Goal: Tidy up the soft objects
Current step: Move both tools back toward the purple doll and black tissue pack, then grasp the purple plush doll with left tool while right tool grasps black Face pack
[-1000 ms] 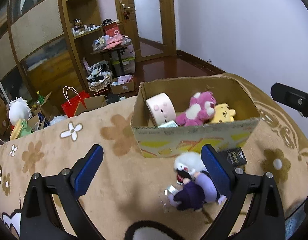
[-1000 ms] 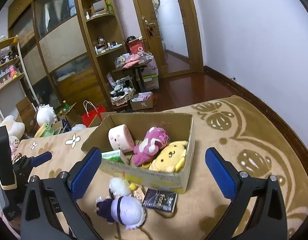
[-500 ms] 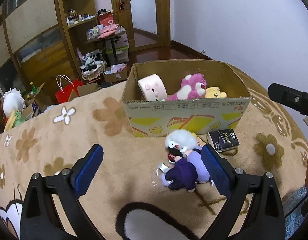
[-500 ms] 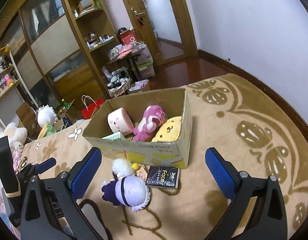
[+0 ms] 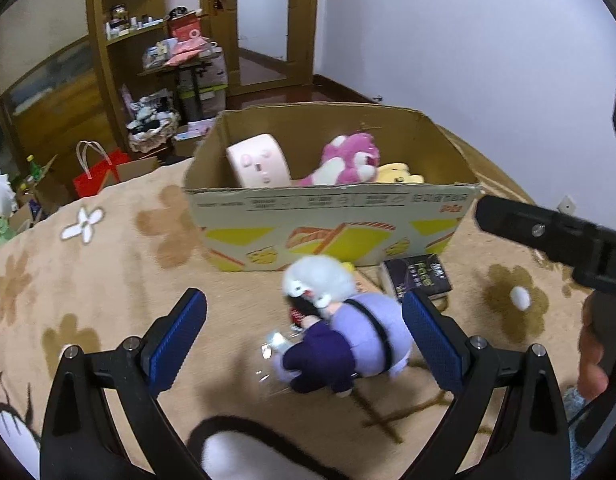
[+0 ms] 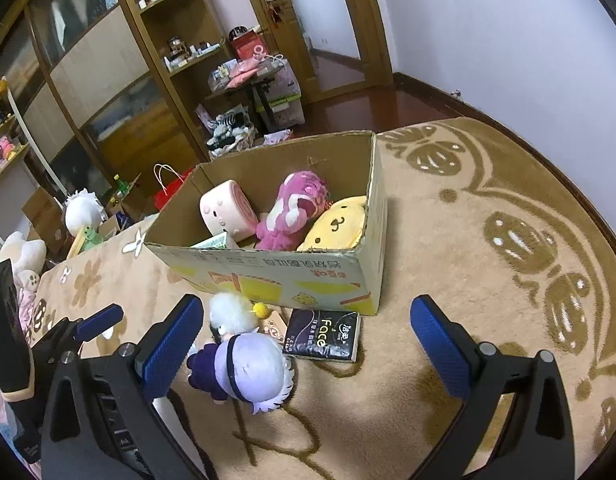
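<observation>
**A cluttered room with wooden shelving and a patterned rug**

A tan rug (image 6: 488, 248) with brown flower and beetle-like motifs covers the near floor; beyond it lies dark, glossy wood flooring (image 6: 372, 108). The right wall (image 5: 468, 40) is plain white with a dark skirting board. A wooden door (image 6: 332, 20) stands at the back, beside tall wooden shelving (image 6: 176, 40) holding small items. A small table (image 5: 188, 68) piled with things and a red bag (image 5: 96, 176) sit near the shelving.

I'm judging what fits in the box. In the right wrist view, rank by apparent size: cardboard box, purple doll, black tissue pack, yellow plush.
1. cardboard box, clearly largest.
2. purple doll, though it lies nearest the camera, which inflates it.
3. yellow plush and black tissue pack look alike; the plush is partly hidden, so no ranking.
</observation>
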Tool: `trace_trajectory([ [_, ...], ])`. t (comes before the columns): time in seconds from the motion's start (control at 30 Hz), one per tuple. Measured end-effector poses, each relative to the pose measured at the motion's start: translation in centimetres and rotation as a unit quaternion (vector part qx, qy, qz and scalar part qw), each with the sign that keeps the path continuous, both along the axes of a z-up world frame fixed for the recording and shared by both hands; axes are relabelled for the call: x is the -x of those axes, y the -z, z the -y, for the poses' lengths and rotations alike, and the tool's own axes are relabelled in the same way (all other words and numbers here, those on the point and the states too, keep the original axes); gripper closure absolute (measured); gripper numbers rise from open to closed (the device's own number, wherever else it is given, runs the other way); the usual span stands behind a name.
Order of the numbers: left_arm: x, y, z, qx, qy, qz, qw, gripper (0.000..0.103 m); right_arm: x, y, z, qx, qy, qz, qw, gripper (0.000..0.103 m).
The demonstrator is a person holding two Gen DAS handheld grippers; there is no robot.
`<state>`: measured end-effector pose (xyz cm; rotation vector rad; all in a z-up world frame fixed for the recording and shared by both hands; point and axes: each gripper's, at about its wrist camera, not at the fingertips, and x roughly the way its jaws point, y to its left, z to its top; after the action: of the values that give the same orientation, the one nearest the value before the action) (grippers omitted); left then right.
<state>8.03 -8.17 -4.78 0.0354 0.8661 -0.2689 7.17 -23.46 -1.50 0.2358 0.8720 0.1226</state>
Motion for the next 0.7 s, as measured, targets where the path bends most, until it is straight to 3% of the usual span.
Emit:
trace_trajectory([
  [0.37, -1.1, 2.6, 2.8, -0.002, 0.041, -0.029, 0.9987, 0.005, -2.2, 2.8, 1.0, -0.007, 0.016, -0.053, 0.998, 0.0],
  [0.7, -2.2, 6.2, 5.4, -0.034, 0.076, -0.078, 0.9935, 0.005, -4.1, 6.5, 0.2, 0.008, 0.006, -0.106, 0.994, 0.0],
])
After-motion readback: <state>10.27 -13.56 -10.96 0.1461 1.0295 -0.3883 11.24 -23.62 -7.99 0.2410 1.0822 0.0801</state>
